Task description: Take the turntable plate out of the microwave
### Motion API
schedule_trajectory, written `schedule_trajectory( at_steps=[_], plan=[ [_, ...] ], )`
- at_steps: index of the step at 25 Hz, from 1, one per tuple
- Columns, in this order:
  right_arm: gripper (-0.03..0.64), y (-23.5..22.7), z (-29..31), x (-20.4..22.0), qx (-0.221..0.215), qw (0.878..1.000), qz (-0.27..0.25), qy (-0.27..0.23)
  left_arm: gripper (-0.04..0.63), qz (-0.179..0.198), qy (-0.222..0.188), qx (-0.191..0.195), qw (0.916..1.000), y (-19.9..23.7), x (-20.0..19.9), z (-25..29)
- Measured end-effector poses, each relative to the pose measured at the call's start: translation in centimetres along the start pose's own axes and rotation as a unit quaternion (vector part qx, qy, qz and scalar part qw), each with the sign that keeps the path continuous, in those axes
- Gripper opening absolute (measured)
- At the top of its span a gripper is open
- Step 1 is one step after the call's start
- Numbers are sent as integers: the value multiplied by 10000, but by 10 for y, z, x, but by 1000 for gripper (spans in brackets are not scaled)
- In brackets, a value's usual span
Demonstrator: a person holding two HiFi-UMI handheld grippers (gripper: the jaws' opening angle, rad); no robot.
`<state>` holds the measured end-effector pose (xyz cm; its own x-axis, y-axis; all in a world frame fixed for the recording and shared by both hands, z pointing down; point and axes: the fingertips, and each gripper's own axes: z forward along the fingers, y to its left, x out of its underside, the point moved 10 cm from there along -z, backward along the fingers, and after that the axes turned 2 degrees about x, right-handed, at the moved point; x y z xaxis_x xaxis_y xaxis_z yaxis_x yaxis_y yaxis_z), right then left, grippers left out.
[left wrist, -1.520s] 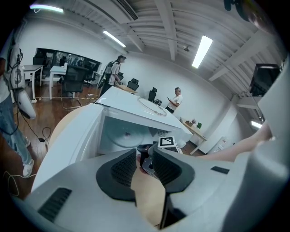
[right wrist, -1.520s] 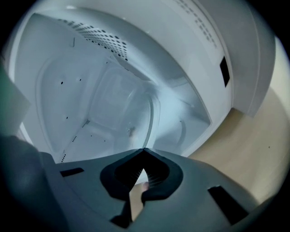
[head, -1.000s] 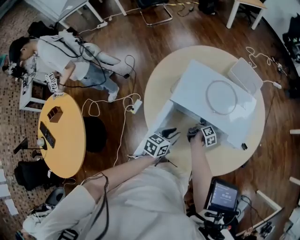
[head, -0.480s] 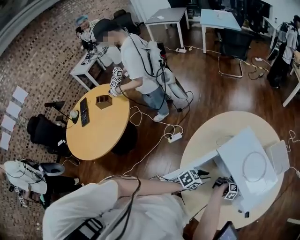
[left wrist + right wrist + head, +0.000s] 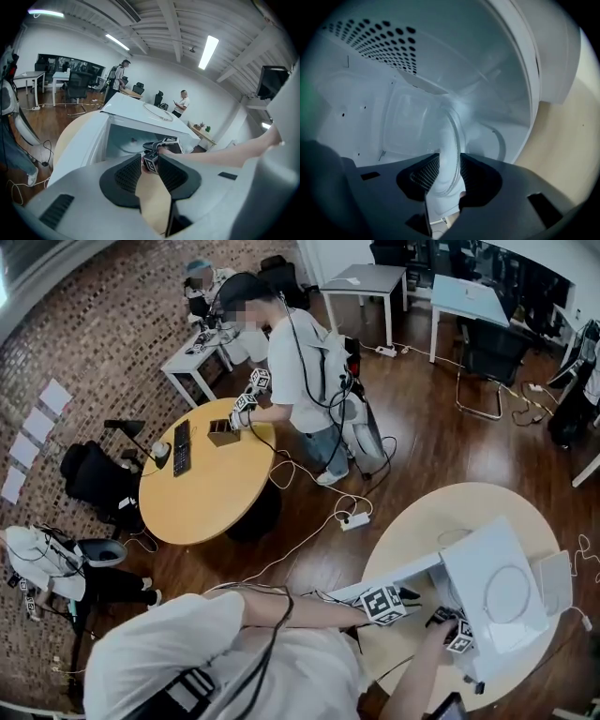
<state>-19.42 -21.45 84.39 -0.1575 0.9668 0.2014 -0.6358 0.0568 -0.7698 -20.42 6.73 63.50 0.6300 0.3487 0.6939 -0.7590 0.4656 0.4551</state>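
The turntable plate (image 5: pixel 449 140) sits inside the microwave (image 5: pixel 469 563) cavity, with its near rim straight between the jaws of the right gripper (image 5: pixel 449 161). These jaws have just been opening slightly, yet both pads look pressed on the glass. Seen edge-on from that gripper, the disc runs ahead into the cavity, so the way out is probably straight back through the open front. The left gripper (image 5: pixel 150 164) waits outside, just before the opening, jaws slightly apart on nothing, farther from the plate.
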Motion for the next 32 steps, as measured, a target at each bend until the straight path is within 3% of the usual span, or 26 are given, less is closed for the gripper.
schedule_trajectory(
  at_steps=[14,18,24,28,32],
  plan=[
    [124,-7,-1,2,121,9991,375,-154,103,-75,-52,-99,9999,4,7,-9],
    [31,-12,3,2,28,9992,386,-113,103,-59,-63,-85,9999,1,7,-12],
    [18,-18,7,5,-134,9991,404,-39,103,-15,-47,28,10000,-6,28,3],
    [9,-15,4,6,-283,9981,524,171,103,-102,-60,-95,9999,6,17,6],
    [6,-19,-5,-3,-434,9966,626,322,103,-138,37,25,9999,-4,20,22]
  ],
)
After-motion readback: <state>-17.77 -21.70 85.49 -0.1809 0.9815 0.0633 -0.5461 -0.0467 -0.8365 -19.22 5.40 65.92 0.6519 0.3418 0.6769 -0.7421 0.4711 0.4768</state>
